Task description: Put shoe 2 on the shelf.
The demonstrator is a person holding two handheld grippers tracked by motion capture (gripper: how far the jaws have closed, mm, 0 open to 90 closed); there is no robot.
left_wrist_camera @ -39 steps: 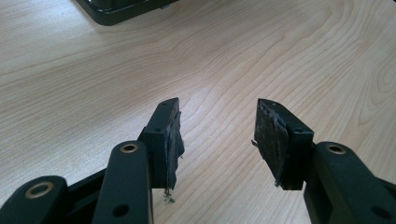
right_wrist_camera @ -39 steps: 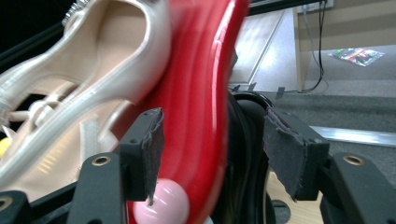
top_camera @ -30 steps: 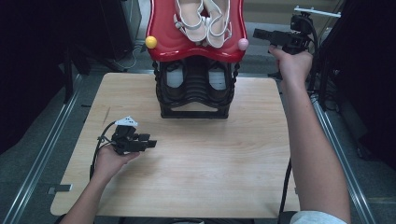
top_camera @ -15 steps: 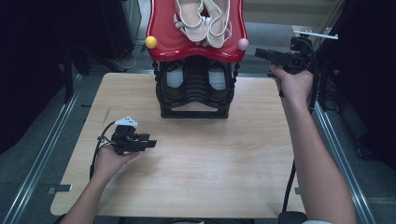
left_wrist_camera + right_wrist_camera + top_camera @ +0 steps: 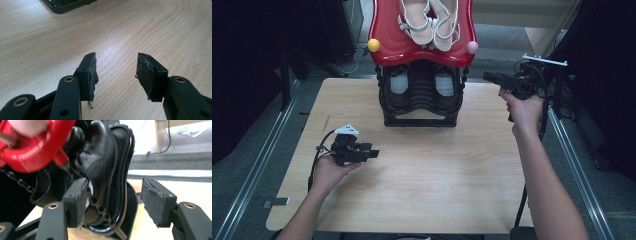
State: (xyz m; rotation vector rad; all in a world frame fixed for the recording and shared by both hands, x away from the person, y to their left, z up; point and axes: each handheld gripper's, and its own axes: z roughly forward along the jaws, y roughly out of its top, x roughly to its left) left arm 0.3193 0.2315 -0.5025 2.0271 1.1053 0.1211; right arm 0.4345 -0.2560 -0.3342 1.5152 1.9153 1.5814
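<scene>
glossy black shoe (image 5: pixel 105 170) upright in rack (image 5: pixel 125 202).

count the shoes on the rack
4. Two white sandals lie side by side on the red top shelf. Two black shoes sit on the black shelf below, one left, one right. Others may be hidden lower in the rack.

Both hand-held grippers open, arms apart

Left black two-jaw gripper (image 5: pixel 373 153) held low, jaws parted; right black two-jaw gripper (image 5: pixel 488 76) raised on an outstretched forearm, jaws wide.
</scene>
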